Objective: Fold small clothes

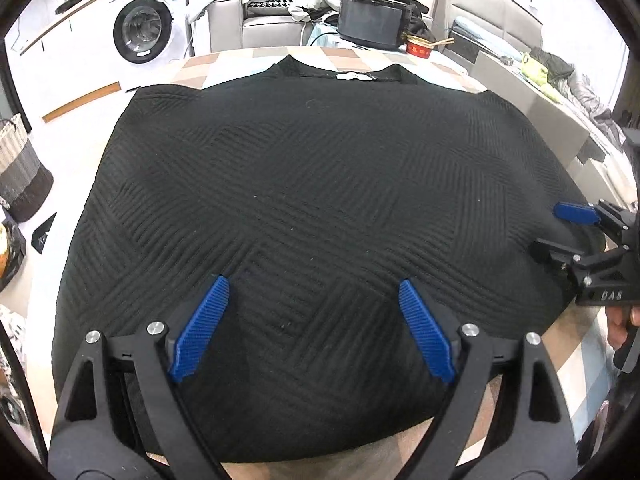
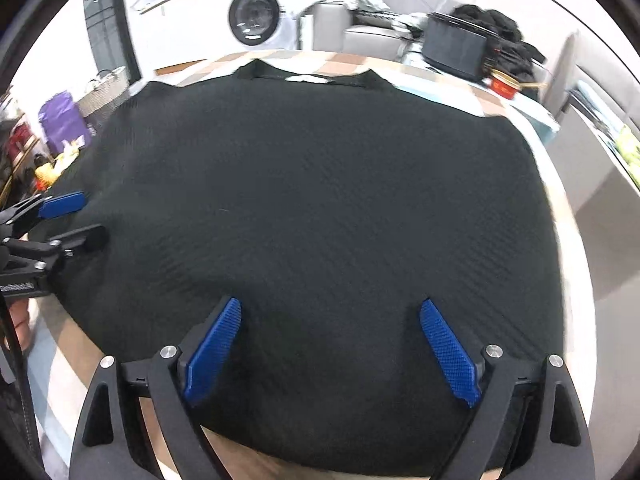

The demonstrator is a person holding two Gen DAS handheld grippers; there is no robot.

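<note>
Behind the table (image 1: 240,58), a white washing machine (image 1: 146,30) stands at the back left, with a grey sofa (image 1: 260,26) beside it heaped with loose clothing. At the table's far edge sit a dark, boxy container (image 1: 370,20) and a red bowl (image 1: 420,46) with chopsticks laid across it. A woven grey basket (image 1: 20,168) rests on the floor to the left, and the right wrist view shows a purple bag (image 2: 64,120) near it. None of these touches the garment.

Covering most of the checked tabletop in beige and pale tones lies the black sweater (image 1: 304,184), spread flat with its neckline and white label (image 1: 354,76) at the far side. Its knit is thick and ribbed, worked into blocks of diagonal lines that meet at angles.

Over the near hem, the left gripper (image 1: 314,320) hovers with its jaws spread wide, holding nothing; its fingers (image 1: 200,330) carry blue ridged pads on black plastic arms with metal pins. To its right, the right gripper (image 2: 330,348) is likewise spread and empty above the same hem; its view is slightly blurred. Each appears at the edge of the other's view, over the sweater's side.
</note>
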